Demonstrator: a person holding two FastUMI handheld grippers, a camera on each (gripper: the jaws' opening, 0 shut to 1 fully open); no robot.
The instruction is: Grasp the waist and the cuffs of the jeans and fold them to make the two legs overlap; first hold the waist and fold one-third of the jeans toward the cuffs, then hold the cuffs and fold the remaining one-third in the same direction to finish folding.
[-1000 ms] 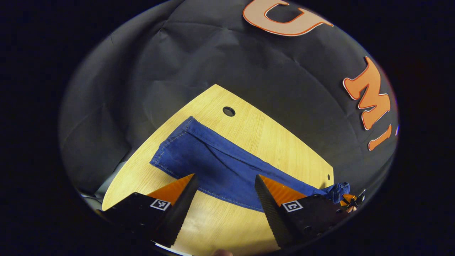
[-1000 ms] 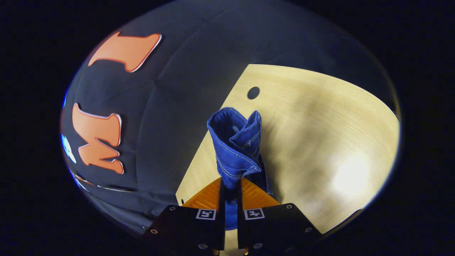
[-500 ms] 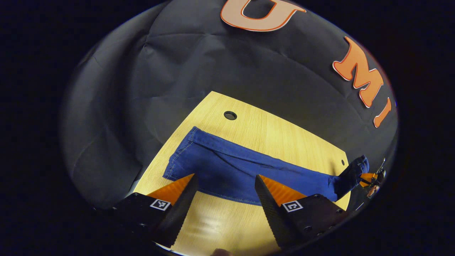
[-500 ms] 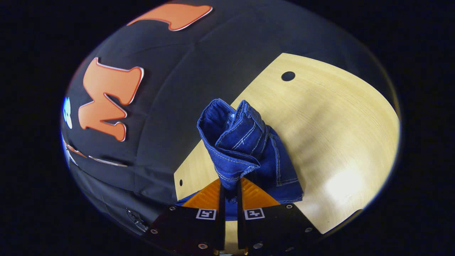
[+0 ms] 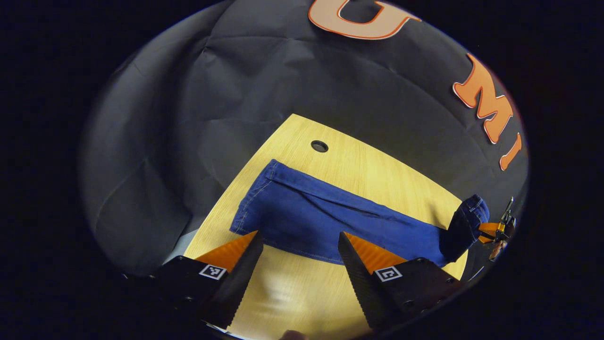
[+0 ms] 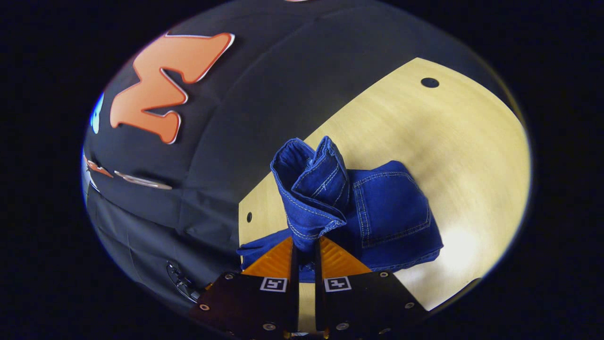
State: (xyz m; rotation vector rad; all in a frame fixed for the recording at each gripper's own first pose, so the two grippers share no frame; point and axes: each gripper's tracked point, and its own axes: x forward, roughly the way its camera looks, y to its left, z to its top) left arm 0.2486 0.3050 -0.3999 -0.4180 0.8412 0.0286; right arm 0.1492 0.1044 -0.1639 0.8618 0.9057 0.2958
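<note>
The blue jeans (image 5: pixel 325 222) lie lengthwise across the wooden counter (image 5: pixel 377 174). The right gripper (image 6: pixel 304 250) has its jaws clamped on the bunched waist (image 6: pixel 311 189), lifted off the counter at its right end. The left gripper (image 5: pixel 299 250) hovers near the legs, jaws apart.

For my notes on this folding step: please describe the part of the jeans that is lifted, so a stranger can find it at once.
Start from the light wooden table, where blue jeans lie flat and stretched out. Follow them to the end near the table's corner with a small hole; there the waist rises bunched, pinched by the right tool. It alone stands off the wood, beside a stitched back pocket.
</note>
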